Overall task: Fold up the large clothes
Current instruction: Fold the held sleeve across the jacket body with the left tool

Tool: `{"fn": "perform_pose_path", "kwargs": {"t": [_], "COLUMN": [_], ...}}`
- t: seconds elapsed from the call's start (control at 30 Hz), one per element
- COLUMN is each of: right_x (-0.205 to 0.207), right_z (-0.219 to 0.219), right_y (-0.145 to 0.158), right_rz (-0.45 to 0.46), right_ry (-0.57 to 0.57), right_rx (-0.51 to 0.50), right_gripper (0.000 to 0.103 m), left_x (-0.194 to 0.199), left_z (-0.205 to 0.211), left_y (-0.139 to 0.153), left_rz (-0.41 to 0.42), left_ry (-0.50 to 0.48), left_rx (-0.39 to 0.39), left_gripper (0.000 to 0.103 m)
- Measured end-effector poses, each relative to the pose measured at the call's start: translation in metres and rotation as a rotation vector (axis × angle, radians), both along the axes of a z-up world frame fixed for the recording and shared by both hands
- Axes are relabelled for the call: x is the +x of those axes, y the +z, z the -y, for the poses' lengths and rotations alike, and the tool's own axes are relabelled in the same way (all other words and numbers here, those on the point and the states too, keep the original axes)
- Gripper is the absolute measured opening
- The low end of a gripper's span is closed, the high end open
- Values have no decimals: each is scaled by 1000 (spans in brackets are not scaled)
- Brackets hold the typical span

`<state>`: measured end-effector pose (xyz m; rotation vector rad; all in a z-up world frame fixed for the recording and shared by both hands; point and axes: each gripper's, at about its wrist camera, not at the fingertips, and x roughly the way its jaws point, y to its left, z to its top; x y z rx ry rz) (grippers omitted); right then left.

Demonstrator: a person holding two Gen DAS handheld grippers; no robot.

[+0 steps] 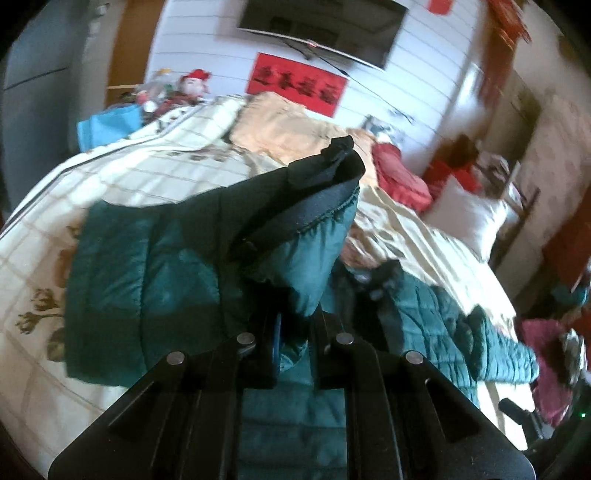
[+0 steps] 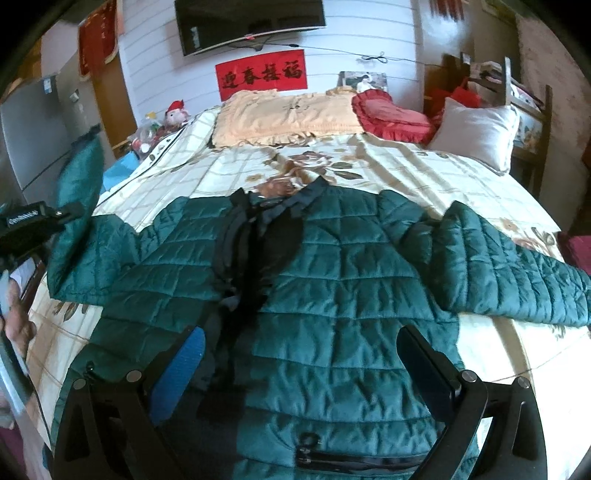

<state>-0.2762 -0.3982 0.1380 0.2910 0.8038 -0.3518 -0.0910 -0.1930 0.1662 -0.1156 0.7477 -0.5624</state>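
Teal quilted fabric fills my left wrist view: my left gripper (image 1: 293, 332) is pinched on a sleeve (image 1: 207, 258) of the jacket, its two black fingers pressed close with the padded cloth bunched between them. The sleeve hangs lifted above the bed (image 1: 122, 173), and its black cuff (image 1: 325, 184) stands up at the far end, folded over toward the right. The rest of the teal cloth trails to the right over the cream bedspread, blurred. Behind it lie a peach pillow (image 1: 284, 125) and a red cushion (image 1: 399, 177), with a red banner (image 1: 297, 83) on the white wall under a dark television (image 1: 321, 29).

From my right wrist view, the jacket (image 2: 332, 280) lies spread front up on the floral bedspread (image 2: 406, 166), collar toward the pillows, its dark zip line running down the middle. One sleeve (image 2: 517, 266) lies flat out to the right side. At the left edge the other sleeve is raised off the bed, and part of my left gripper (image 2: 33, 221) shows there, holding it up. My right gripper (image 2: 299, 369) hovers over the lower part of the jacket with its fingers spread wide, the blue pad (image 2: 181, 369) on one side and the dark finger on the other, nothing between them but the cloth below. I cannot tell whether the fingertips touch the fabric. A white pillow (image 2: 476, 129) leans at the far right corner of the bed.
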Motion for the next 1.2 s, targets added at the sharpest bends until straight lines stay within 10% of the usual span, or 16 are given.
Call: {"fn": "perform_pose_path", "kwargs": {"t": [0.7,0.83,1.2], "right_x": [-22,-25,19], "right_z": [47,53,47], "right_y": [-24,-25,-23], "right_rz": [-41,-51,-27], "right_ry": [-84,-98,7], "right_rx": [51,58,226], "right_gripper": [103,103,103], "left_x": [-41,-49,-71], "left_z": [123,120,17], "left_y": [-96,-86,-36], "left_rz": [-159,-189,-45], "left_ry": [-187,-262,-208], "left_rx": [179,154,248], "left_gripper": [22,54,61]}}
